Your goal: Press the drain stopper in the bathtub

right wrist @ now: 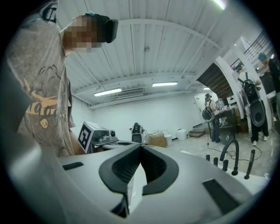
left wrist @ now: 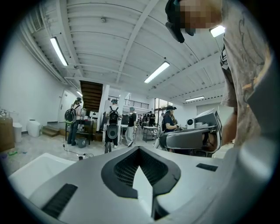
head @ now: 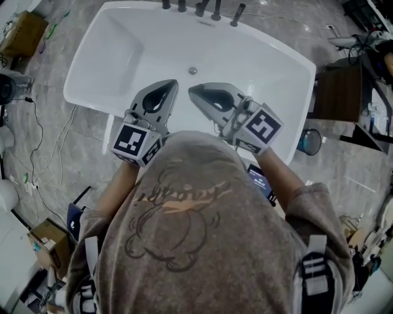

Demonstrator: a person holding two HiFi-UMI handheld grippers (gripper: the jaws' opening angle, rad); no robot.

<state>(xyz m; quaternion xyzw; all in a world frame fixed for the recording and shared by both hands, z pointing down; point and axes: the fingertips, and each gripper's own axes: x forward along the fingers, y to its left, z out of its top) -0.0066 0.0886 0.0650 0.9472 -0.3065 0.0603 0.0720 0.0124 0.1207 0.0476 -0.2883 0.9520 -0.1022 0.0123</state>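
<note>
White bathtub [head: 92, 73] lay below the person, with dark faucet fittings [head: 202, 8] along its far rim. The drain stopper [head: 193, 70] sat on the tub floor near the far side, about midway across, with nothing touching it. The left gripper [head: 171, 86] and right gripper [head: 193, 91] were held side by side over the near rim, tips close together. Each had its jaws pressed together, with nothing between them. Both tips were apart from the stopper.
</note>
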